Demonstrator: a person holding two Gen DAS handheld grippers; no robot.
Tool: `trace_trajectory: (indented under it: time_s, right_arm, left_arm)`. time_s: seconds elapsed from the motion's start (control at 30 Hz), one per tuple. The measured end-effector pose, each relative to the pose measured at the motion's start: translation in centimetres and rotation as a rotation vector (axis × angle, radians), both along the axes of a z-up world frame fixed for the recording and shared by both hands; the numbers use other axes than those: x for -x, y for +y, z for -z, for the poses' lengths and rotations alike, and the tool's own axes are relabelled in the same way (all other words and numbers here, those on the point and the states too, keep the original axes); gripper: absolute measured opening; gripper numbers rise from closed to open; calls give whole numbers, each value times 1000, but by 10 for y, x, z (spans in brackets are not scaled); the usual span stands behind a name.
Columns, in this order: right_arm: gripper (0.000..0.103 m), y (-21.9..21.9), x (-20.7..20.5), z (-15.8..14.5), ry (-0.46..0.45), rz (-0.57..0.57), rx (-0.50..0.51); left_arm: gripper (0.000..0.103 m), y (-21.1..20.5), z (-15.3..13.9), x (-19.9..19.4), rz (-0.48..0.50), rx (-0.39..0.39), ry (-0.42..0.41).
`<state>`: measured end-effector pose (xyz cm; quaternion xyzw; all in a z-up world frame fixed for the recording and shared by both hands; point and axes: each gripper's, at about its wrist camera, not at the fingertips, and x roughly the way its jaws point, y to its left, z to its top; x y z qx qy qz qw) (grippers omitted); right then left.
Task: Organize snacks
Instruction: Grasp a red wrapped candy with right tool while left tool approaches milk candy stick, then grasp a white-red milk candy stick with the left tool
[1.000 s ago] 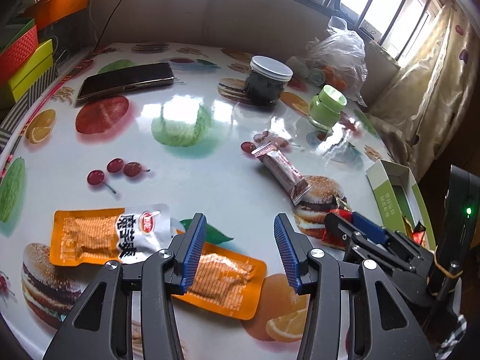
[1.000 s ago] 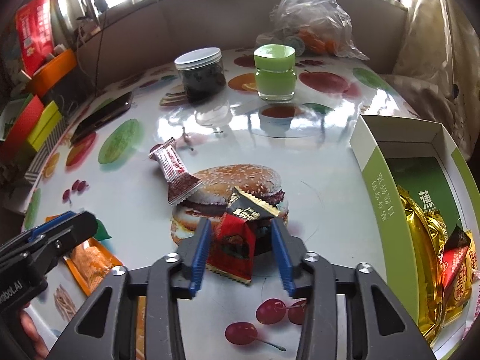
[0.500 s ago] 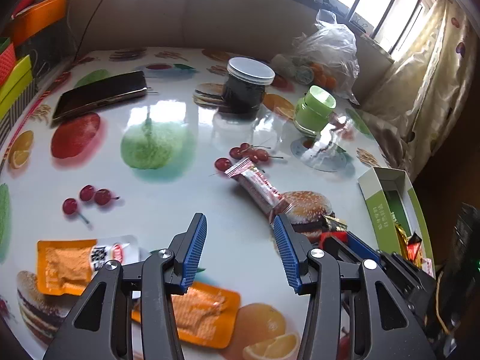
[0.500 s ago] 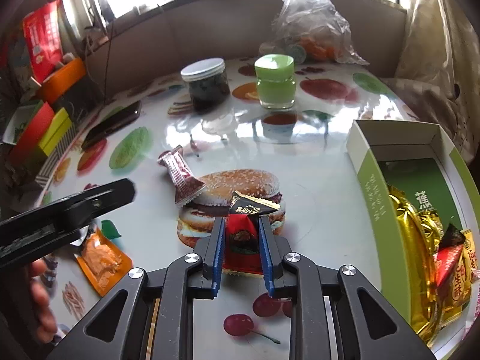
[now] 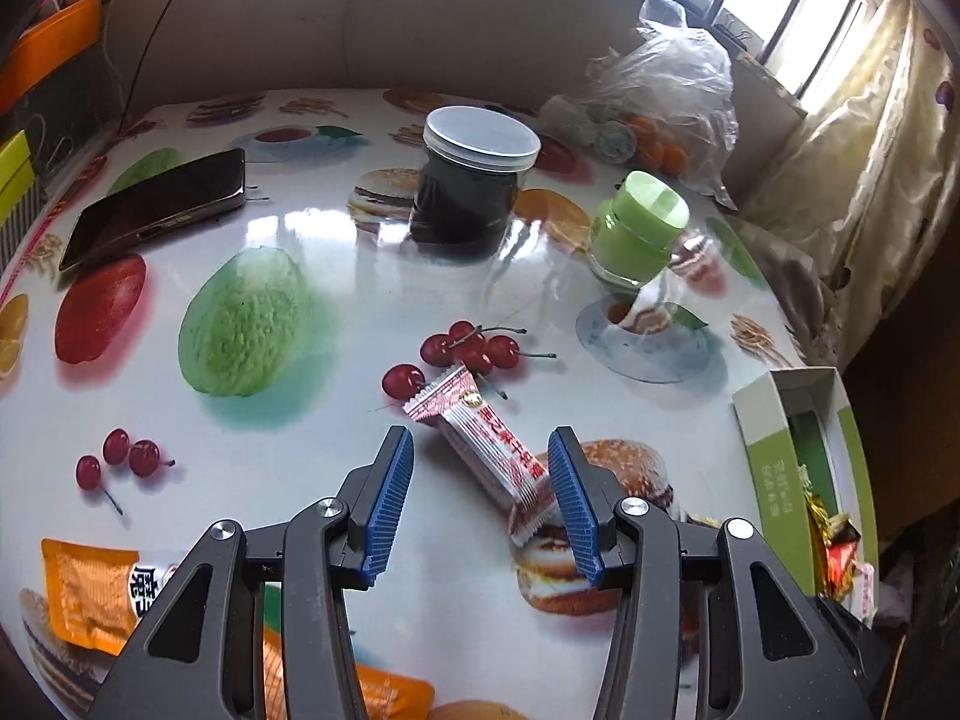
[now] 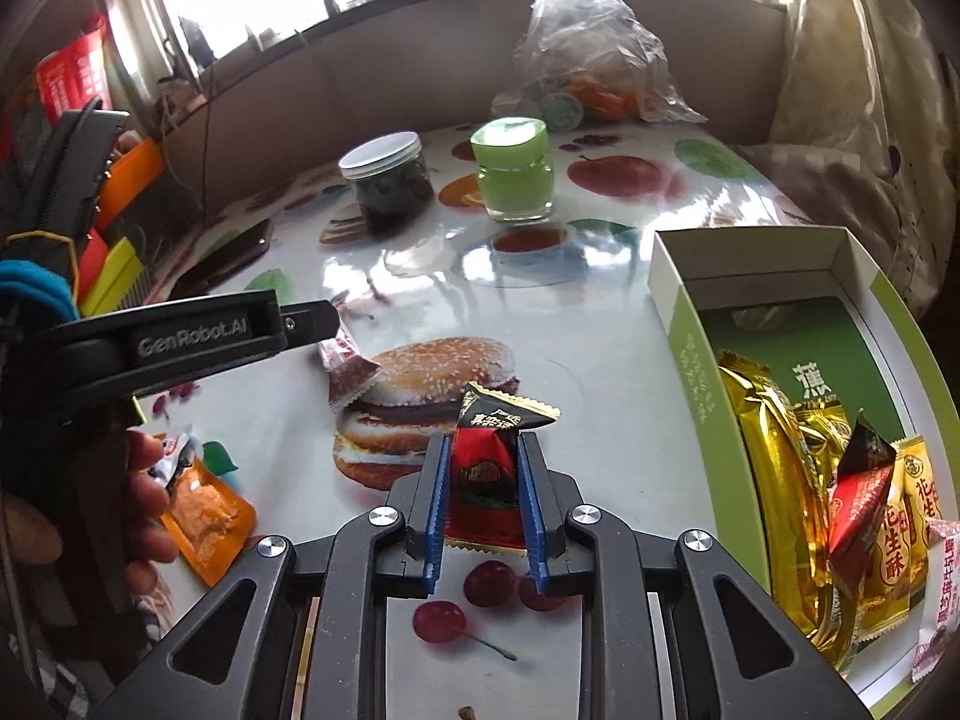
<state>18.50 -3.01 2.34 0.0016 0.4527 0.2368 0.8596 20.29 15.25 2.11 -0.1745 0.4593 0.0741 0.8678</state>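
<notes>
1. The table [image 5: 312,396], covered in a glossy cloth printed with fruit and burgers, carries everything; loose snacks lie scattered at its near side.
2. The green box [image 6: 702,372] stands open at the right edge of the table, already holding gold-wrapped bars and a few small packets. It appears to be the collecting place, so the sorting looks partly done.
3. A dark jar [image 5: 474,180] and a green jar [image 5: 636,228] stand further back, well apart from the work, with a phone [image 5: 156,210] off to the left.
4. The right gripper [image 6: 483,480] has just been closing and is now pinching the red and black packet [image 6: 486,462], its blue pads pressed on the packet's sides. The packet sits over the printed burger, near the box's left wall.
5. The left gripper [image 5: 480,498] is spread, its pads straddling the red and white bar [image 5: 486,444] without pressing it; the bar lies flat on the cloth at a slant.
6. Orange sachets [image 6: 207,516] lie untouched at the near left.
7. Step in hand, as judged: one snack gripped, another lined up. Next, the right hand likely needs to lift and carry its packet over the box wall, while the left must close squarely across the bar's narrow width.
</notes>
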Motion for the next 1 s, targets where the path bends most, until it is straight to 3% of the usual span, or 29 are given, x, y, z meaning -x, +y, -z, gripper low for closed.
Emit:
trace_trajectory:
  time_s: [0.33,0.77,0.9,1.0]
  right_arm:
    - [21,-5,-3,3,15,7,-11]
    - [21,-6,-3,4,20,11,-16]
    - [21,-7,-4,4,21,12,-16]
    - [21,-7,-4,5,21,13,-17]
  left_arm:
    - [48,-5,12,-12,3,19,36]
    - [48,-6,18,-15,-22,-23,55]
    - [34,-7,18,-15,-20,-44,56]
    - [29,-7,19,-15,-21,-47,54]
